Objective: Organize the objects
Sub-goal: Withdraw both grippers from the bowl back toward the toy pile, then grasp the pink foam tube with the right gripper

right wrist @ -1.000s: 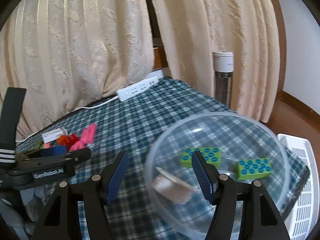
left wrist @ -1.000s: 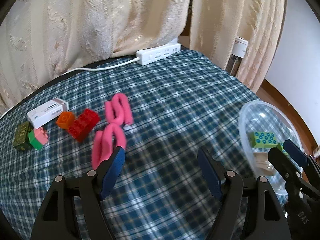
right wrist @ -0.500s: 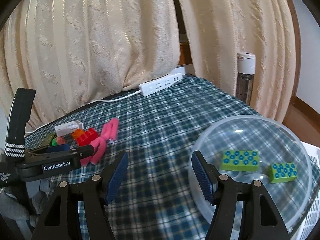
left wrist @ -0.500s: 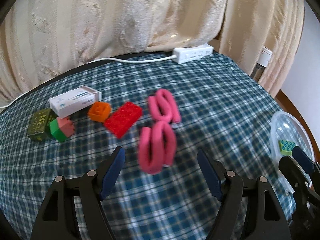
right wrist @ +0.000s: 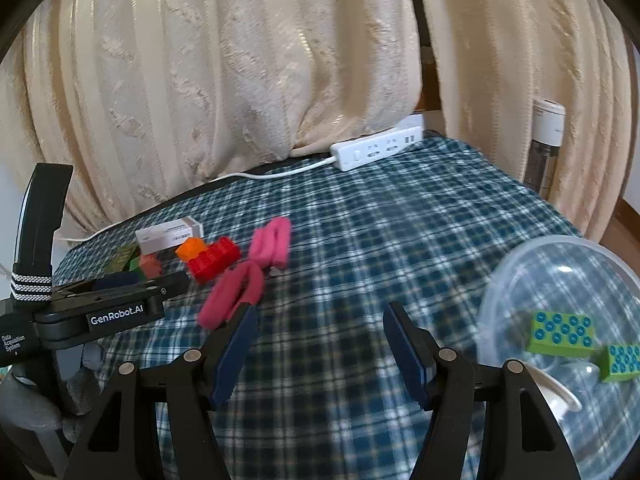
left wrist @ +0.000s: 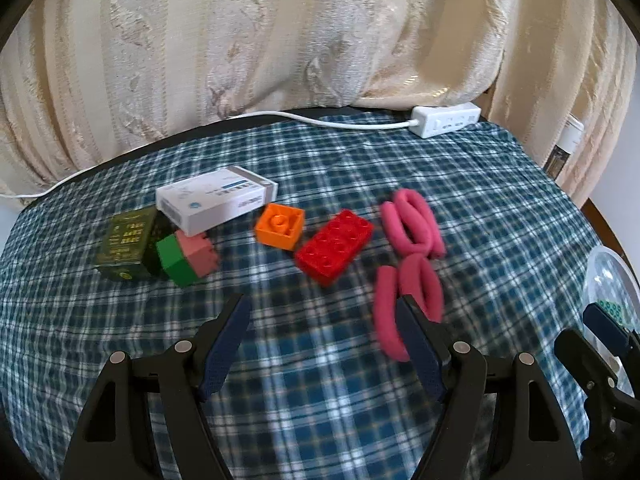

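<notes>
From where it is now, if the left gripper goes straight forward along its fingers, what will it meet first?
Probably the red brick. The left gripper is open, and the brick lies just ahead of the gap. The nearer pink foam piece sits at its right finger and may brush it first; depth is unclear.

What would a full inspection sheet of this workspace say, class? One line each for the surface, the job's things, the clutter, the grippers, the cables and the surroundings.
Surface: checked cloth over the table.
Job's things: red brick, orange brick, green-pink brick, dark box, white box and two pink loops lie grouped; clear bowl holds two green bricks and a white piece, unclear.
Clutter: nothing seen.
Grippers: left gripper open, empty, facing the bricks; right gripper open, empty, beside the bowl.
Cables: power strip with white cord along the far edge.
Surroundings: cream curtains; a bottle beyond the table.
</notes>
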